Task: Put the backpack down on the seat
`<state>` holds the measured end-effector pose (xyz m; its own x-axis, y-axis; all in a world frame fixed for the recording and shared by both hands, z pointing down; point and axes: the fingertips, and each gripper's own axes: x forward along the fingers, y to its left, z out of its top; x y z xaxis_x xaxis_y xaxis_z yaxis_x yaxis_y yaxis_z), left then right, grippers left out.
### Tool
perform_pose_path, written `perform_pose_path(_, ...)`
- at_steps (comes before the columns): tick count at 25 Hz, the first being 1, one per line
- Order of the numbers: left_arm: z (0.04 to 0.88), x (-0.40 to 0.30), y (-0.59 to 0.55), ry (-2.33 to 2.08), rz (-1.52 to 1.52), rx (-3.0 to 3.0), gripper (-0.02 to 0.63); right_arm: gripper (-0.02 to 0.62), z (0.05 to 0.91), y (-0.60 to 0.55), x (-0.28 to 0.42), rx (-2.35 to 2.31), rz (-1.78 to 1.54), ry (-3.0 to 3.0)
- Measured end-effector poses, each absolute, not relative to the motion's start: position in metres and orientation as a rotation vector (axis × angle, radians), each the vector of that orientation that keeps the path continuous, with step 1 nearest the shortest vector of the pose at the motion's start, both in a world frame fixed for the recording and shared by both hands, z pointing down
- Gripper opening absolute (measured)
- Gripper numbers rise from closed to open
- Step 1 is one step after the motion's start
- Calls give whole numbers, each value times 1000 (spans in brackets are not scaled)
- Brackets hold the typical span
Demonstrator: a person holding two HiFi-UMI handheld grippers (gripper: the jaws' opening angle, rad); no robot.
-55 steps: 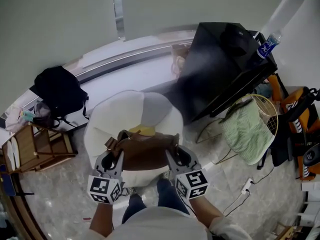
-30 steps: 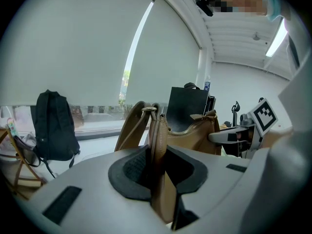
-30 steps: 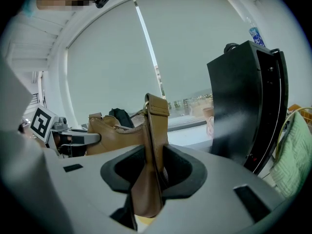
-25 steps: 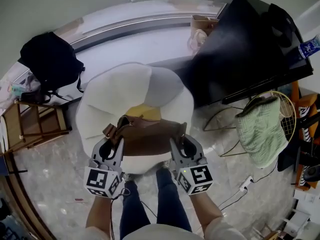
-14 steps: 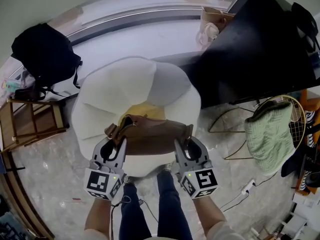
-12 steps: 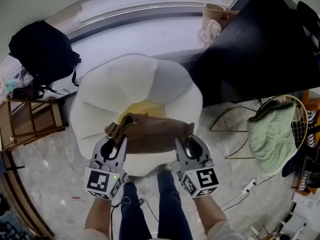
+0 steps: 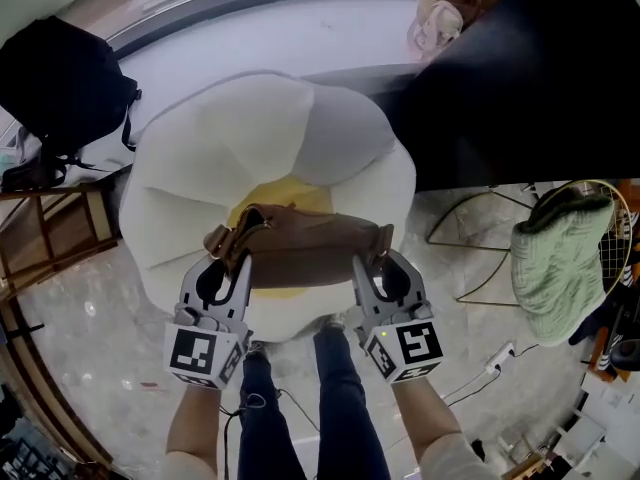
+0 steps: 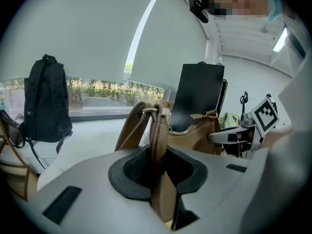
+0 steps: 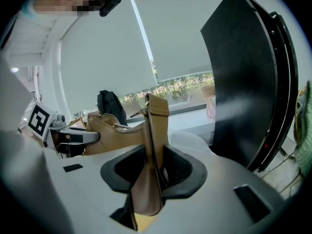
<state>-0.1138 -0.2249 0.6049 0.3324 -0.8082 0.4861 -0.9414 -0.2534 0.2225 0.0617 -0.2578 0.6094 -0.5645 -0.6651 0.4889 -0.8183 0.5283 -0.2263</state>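
Brown backpack (image 7: 310,258) held level between both claws, over the yellow centre of the white petal-shaped seat (image 7: 230,138); contact with the cushion cannot be told. Left claw (image 7: 238,265) closed on the doubled strap at the bag's left end; the strap stands upright between the pads in the left gripper view. Right claw (image 7: 365,270) likewise clamped on the strap at the right end. Black rucksack (image 7: 55,78) far left by the window ledge. Dark panel (image 7: 530,78) far right, just beside the seat.
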Motion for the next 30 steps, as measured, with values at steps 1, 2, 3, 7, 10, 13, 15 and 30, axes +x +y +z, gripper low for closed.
perform_pose_path(1, 611, -114, -227, -1533, 378, 2129, 92, 135, 616, -260, 61, 1224, 625, -2429)
perform_pose_path(2, 617, -115, -228, -1533, 380, 2125, 94, 135, 622, -262, 61, 1220, 628, -2429)
perform_pose_path(3, 622, -115, -230, -1533, 383, 2122, 94, 135, 628, -264, 60, 1216, 634, -2429)
perform_pose_path(7, 645, -117, -240, -1533, 398, 2117, 94, 135, 653, -272, 58, 1193, 649, -2425)
perform_pose_path(10, 664, -119, -247, -1526, 418, 2114, 94, 135, 671, -278, 57, 1190, 660, -2411)
perform_pose_path(13, 682, -120, -255, -1518, 433, 2105, 92, 135, 690, -285, 56, 1186, 662, -2398)
perform_pose_path(15, 697, -120, -260, -1518, 441, 2100, 94, 135, 703, -290, 55, 1184, 663, -2384)
perform_pose_path(30, 788, -121, -286, -1463, 517, 2029, 92, 135, 793, -316, 54, 1171, 674, -2301)
